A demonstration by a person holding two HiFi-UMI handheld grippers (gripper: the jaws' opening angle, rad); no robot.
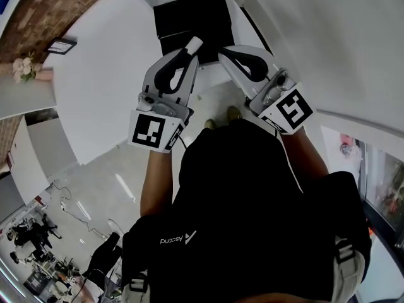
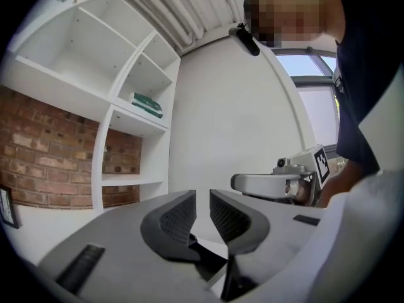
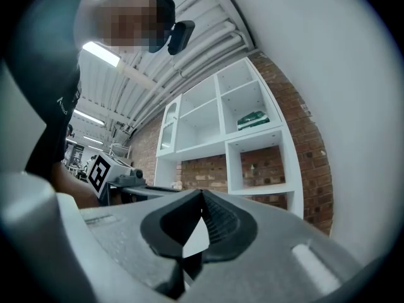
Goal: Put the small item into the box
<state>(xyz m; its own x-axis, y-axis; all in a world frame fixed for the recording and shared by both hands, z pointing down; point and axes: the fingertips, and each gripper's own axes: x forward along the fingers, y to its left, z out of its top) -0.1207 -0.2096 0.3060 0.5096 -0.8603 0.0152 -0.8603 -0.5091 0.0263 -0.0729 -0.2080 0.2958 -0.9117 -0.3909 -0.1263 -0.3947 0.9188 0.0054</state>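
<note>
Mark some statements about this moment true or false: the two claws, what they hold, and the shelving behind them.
1. The left claw has a gap between its jaws, with nothing in it. True.
2. The right claw grips a small item. False: its jaws meet at the tips and nothing is between them.
3. A green item lies in one compartment of the white shelf unit. True.
4. The wall behind the shelf unit is covered in blue tiles. False: it is a red brick wall.
</note>
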